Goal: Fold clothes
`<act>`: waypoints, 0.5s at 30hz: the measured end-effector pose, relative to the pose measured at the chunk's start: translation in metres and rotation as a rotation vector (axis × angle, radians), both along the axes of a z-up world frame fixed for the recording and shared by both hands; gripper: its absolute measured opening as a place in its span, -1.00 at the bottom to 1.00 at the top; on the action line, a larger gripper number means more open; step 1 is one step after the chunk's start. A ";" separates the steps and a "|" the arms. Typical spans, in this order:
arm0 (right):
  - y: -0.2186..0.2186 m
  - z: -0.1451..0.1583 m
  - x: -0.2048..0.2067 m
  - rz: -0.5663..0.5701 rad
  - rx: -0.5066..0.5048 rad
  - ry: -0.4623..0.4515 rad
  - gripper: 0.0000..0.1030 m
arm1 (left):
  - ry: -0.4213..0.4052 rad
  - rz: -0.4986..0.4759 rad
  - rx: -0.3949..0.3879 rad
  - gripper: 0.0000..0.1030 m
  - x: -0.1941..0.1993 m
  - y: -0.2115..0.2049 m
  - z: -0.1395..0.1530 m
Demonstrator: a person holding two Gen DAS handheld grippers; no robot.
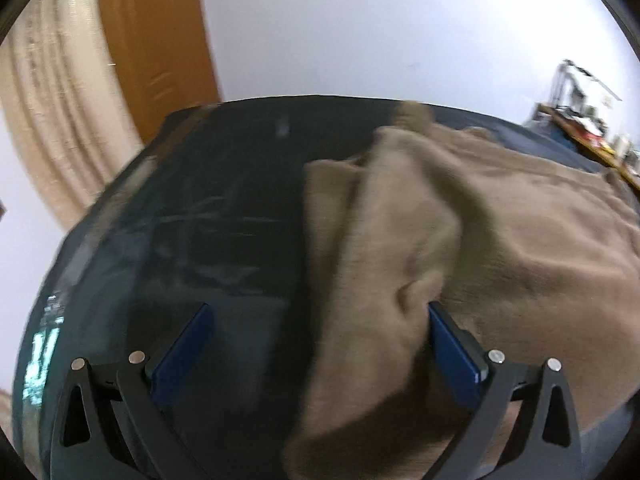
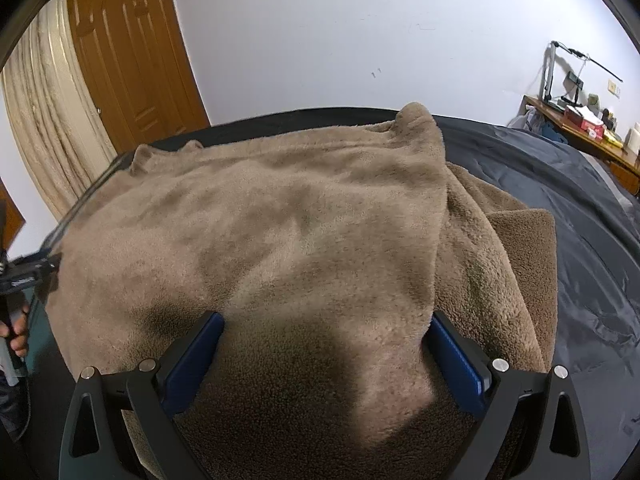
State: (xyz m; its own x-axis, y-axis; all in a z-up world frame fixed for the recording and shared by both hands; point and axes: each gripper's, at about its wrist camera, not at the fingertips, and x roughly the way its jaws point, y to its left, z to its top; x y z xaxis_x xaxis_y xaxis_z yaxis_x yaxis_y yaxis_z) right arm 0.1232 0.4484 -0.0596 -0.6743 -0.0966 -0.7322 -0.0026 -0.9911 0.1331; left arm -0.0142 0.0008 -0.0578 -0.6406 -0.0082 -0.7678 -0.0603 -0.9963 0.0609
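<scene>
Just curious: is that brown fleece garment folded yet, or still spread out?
Partly folded: the brown fleece garment has one side lapped over itself, the rest spread flat.

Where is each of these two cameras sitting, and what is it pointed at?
Left wrist view: rides on the left gripper, looking along its open blue fingers over the tan fleece garment and dark bed cover.
Right wrist view: rides on the right gripper, centred over the garment; the person's hand shows at left.
Both share the garment, wooden door and cluttered desk.
</scene>
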 end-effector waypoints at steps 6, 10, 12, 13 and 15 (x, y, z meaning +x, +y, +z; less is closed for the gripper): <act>0.023 0.002 0.004 -0.071 -0.012 0.012 0.97 | 0.017 -0.014 -0.041 1.00 0.012 0.008 0.006; 0.012 0.002 0.000 -0.061 0.062 -0.011 0.97 | 0.075 -0.025 -0.011 1.00 0.017 0.004 0.020; 0.012 0.002 0.001 -0.060 0.065 -0.008 0.97 | 0.145 -0.044 0.053 1.00 0.025 0.011 0.036; 0.012 0.002 0.001 -0.060 0.067 -0.007 0.97 | 0.193 -0.078 0.107 1.00 0.031 0.011 0.046; 0.015 0.006 0.006 -0.065 0.041 0.028 0.97 | 0.239 -0.160 0.122 1.00 0.042 0.025 0.051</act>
